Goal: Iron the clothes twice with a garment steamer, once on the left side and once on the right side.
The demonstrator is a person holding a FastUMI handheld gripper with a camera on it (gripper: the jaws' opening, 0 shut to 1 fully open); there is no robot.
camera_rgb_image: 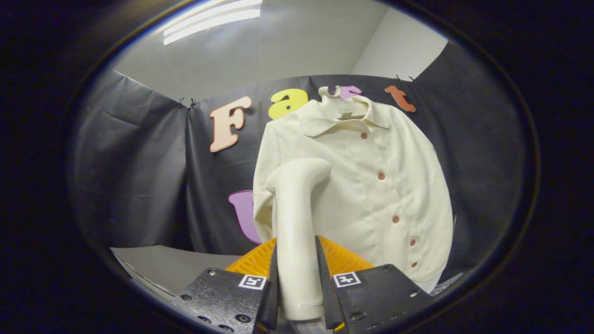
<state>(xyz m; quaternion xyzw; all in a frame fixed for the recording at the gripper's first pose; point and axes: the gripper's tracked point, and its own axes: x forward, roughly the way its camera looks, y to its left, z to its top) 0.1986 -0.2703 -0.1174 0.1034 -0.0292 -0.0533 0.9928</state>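
A cream button-up shirt [371, 185] with reddish buttons hangs on a hanger [330, 93] against the black booth wall. My gripper [298, 278] is shut on the handle of a white garment steamer [297, 218], which rises upright between the two fingers. The steamer's curved head [308, 169] bends toward the shirt's left side, at chest height; I cannot tell whether it touches the cloth. The head and handle cover part of the shirt's left front and sleeve.
An orange ribbed basket [253, 262] sits just beyond the fingers, below the shirt's hem. A grey table top [162, 266] lies to the left of it. Black cloth [130, 176] closes the booth on both sides.
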